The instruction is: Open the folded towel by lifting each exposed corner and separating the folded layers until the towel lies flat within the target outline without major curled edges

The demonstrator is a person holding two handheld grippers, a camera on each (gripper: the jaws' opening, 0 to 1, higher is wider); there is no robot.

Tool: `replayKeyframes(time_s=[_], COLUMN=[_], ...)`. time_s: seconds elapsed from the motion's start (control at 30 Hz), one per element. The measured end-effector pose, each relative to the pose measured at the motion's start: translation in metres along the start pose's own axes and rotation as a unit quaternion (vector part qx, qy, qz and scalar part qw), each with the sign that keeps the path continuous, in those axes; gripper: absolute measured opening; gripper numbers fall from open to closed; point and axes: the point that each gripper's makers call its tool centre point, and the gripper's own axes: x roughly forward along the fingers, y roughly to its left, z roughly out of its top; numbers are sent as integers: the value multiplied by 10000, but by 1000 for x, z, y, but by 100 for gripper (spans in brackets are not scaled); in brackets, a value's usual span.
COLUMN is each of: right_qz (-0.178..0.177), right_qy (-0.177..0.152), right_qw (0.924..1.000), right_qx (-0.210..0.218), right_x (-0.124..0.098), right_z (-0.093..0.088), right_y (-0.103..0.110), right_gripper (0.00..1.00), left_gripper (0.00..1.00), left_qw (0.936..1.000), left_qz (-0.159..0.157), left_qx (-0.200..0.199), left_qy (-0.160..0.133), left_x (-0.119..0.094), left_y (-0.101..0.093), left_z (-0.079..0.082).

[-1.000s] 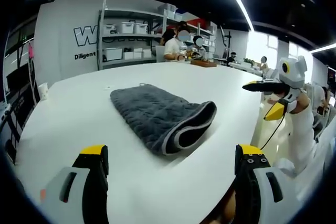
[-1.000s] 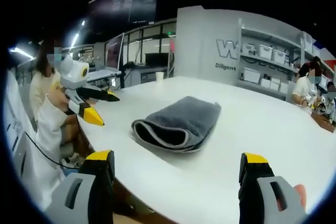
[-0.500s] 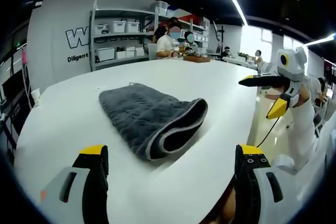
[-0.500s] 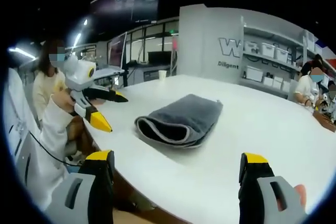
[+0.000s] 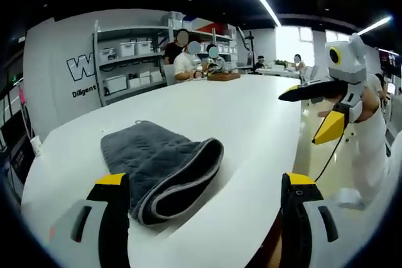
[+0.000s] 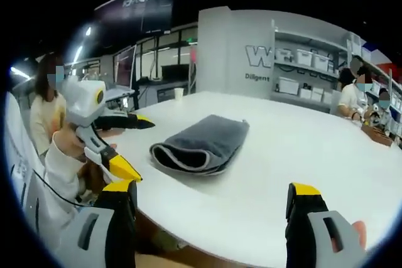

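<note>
Folded grey towel [image 5: 158, 164] lies on white tabletop [image 5: 251, 117], rolled fold end with pale trim facing near edge; in right gripper view towel [image 6: 200, 145] sits mid-tabletop [image 6: 301, 155]. Left hand-held gripper [image 5: 202, 211] jaws spread wide, nothing between them, low over tabletop edge just short of towel. Right hand-held gripper [image 6: 212, 218] likewise released, empty, short of towel. Shelving with white bins [image 5: 125, 61] against back wall; seated people beyond.

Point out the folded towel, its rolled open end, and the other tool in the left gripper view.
folded towel [image 5: 147, 155], left gripper view, on its quilted top.
rolled open end [image 5: 182, 183], left gripper view, on the pale edging.
right tool [image 5: 317, 112], left gripper view, between its yellow tips.
</note>
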Motion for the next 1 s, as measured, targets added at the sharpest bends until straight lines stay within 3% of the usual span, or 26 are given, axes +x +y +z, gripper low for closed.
replayKeyframes(time_s=[0.23, 0.4, 0.53, 0.6, 0.83, 1.0], right_qz=[93, 104, 142, 147, 127, 165], right_qy=[-94, -153, -209, -219, -154, -165], right_qw=[9999, 9997, 9996, 9995, 9997, 9997], right_qx=[107, 134, 151, 160, 133, 111], right_x=[-4, -7, -10, -10, -9, -9], right_z=[2, 5, 7, 7, 5, 6], right_y=[1, -1, -1, -1, -2, 1], right_gripper=[99, 99, 99, 99, 98, 97], left_gripper=[95, 91, 89, 87, 82, 76], left_qw=[9992, 9943, 9904, 9897, 9849, 9725], left_qz=[115, 664, 1100, 1200, 1429, 1793], left_qx=[121, 52, 287, 408, 668, 1363], left_qy=[-370, -834, -785, -665, -713, -596], left_x=[19, 39, 54, 60, 71, 69], left_y=[-11, 7, 20, 22, 25, 29], left_z=[21, 31, 23, 18, 16, 16])
